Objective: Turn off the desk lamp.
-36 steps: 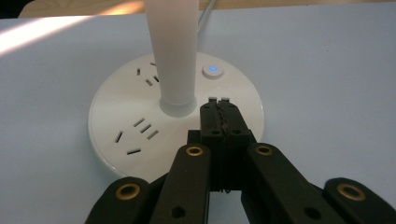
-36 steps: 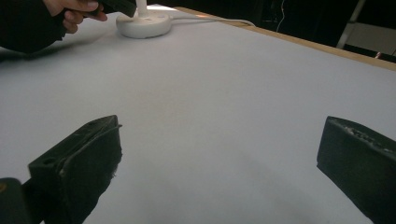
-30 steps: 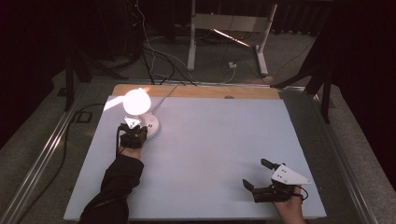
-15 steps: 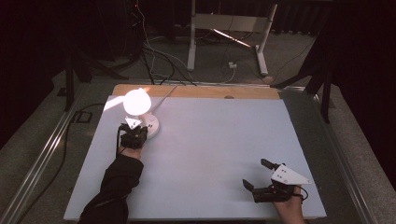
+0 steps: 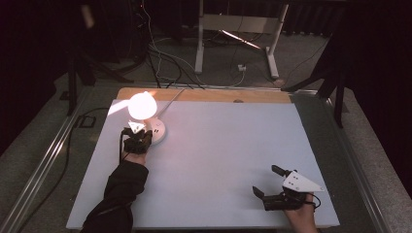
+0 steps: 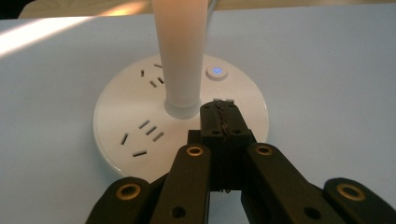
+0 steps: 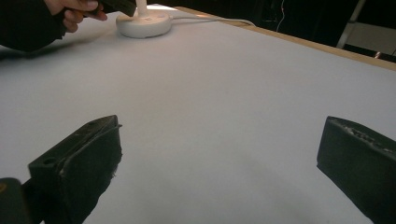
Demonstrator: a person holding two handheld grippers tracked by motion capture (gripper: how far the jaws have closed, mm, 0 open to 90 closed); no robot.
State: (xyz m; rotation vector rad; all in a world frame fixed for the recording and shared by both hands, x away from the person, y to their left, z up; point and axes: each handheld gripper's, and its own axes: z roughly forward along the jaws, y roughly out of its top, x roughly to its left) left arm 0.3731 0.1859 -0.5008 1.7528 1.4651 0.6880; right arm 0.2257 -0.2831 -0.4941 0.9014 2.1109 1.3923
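Dark floor and trailing cables surround one pale blue tabletop carrying one white desk lamp with a round socket base, lit, at its far left. Nothing has shifted over the last second. One left hand-held gripper, jaws pressed together empty, rests its tips on that base beside one glowing blue button; likely the lamp is just switched. One right hand-held gripper sits wide apart near the right front corner.
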